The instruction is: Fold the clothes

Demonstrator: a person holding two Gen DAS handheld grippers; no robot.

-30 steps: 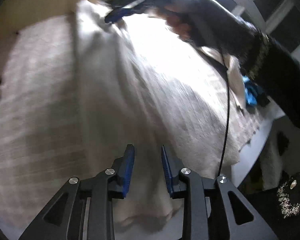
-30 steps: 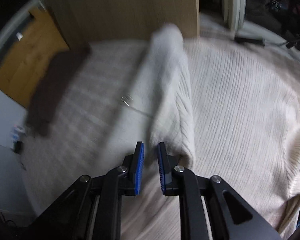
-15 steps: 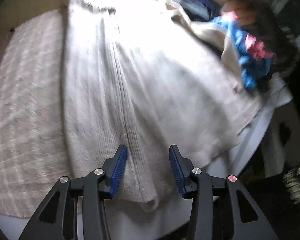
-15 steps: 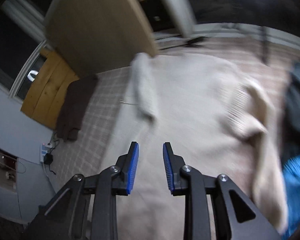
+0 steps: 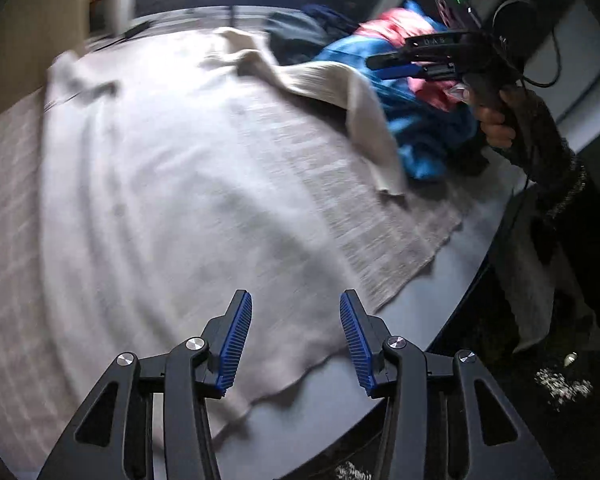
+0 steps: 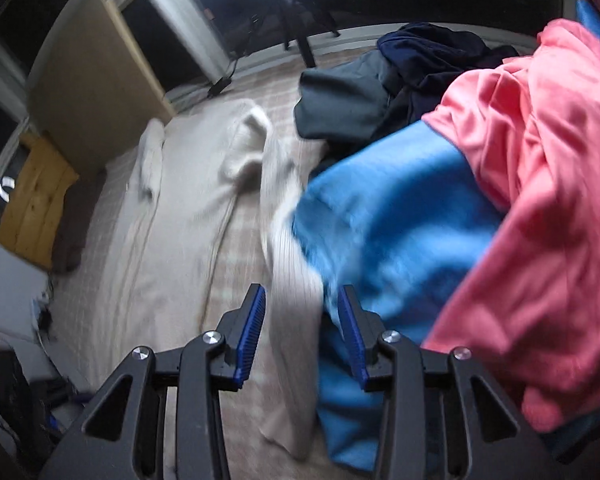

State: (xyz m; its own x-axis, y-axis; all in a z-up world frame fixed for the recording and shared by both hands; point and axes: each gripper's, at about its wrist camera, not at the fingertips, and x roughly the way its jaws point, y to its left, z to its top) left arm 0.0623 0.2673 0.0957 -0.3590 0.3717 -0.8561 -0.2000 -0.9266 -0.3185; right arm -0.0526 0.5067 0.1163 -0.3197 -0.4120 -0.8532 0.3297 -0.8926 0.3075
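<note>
We're looking down on the desk (image 5: pixel 452 272), dark and rounded at its edge, with a pale checked cloth (image 5: pixel 400 248) spread over it. Ahead of our left hand-held gripper (image 5: pixel 296 336) lies the big cream sweater (image 5: pixel 172 184), flat across the cloth, its hem reaching right under the blue pads. Its far sleeve (image 5: pixel 360 104) runs off to the right of that hand-held gripper and ends just beside the pile of clothes. In that pile we see a blue garment (image 6: pixel 388 216), a pink one (image 6: pixel 540 184) lying over it, and dark pieces (image 6: pixel 380 92) behind them.

Our right hand-held gripper (image 6: pixel 300 332) hangs over the sleeve's cuff end, the blue garment just to its right. Its jaws are opening, and the ribbed sleeve shows below, between them, though the pads press on nothing. From the left camera, we catch that same tool up at the right, gripped in a hand (image 5: pixel 496 120) with a dark knitted sleeve (image 5: pixel 552 160), raised above the pile.

The left hand-held gripper stands parted too, nothing clamped, only the sweater's hem beneath the gap. Motion blur smears most of the knit.
</note>
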